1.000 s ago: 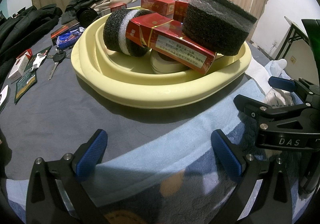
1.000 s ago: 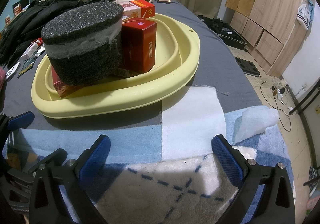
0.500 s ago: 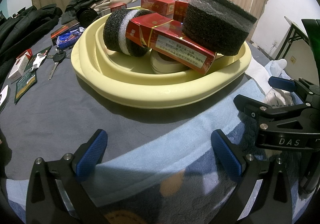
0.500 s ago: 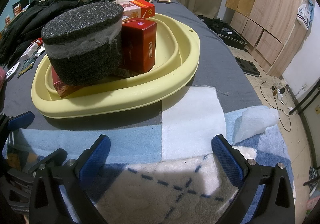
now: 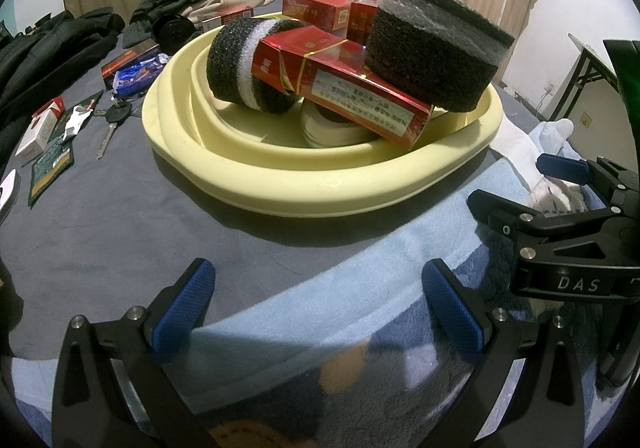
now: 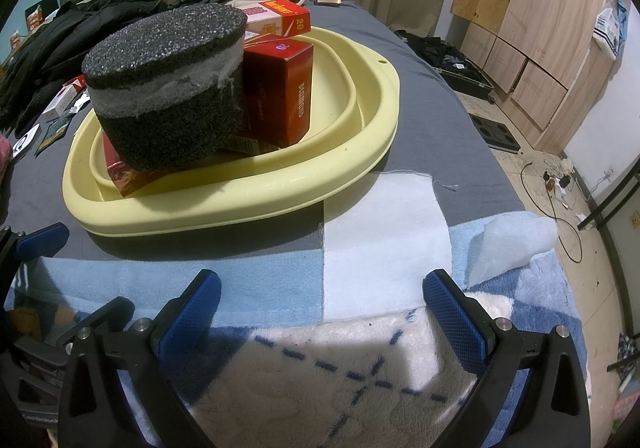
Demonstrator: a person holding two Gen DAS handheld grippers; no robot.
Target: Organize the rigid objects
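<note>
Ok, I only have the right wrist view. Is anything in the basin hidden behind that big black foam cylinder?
Observer: Yes, a second foam roll lies on its side in the yellow basin, left of the long red box.
Operator: Anything under that box?
Observer: A white tape roll, partly hidden by it.
Operator: Are the left fingers holding anything?
Observer: No, the left gripper is open and empty.

no visible change, scene static
</note>
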